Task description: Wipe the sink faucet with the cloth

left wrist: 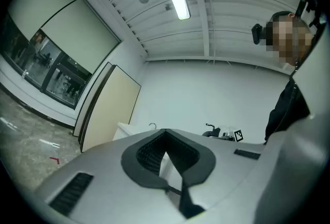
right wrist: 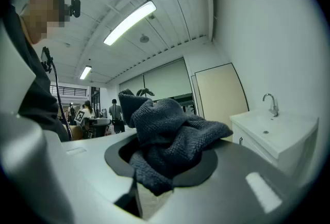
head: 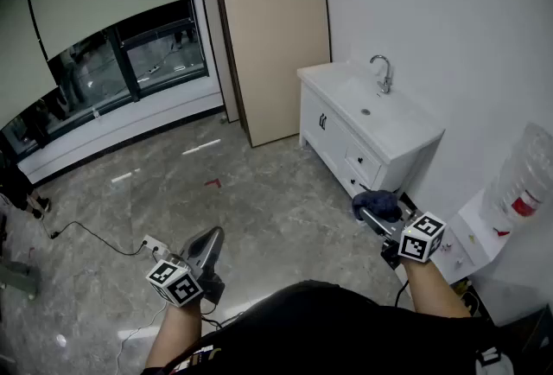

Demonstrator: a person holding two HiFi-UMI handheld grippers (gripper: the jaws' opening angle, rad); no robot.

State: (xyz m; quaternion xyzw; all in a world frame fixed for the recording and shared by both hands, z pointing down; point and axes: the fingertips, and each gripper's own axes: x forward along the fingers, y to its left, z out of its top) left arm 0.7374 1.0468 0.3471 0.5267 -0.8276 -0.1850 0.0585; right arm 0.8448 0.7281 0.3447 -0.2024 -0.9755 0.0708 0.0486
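Against the side wall stands a white sink counter (head: 406,140), with the faucet (head: 381,72) at its back edge. The right gripper (head: 382,219) is clamped on the bunched dark cloth (head: 376,203) and is the nearer one, though the faucet lies well ahead of it. The left gripper (head: 206,245) is clenched on nothing.

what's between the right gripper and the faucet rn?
In the head view, only the white vanity cabinet front and the sink basin lie between the right gripper, shut on the cloth, and the faucet.
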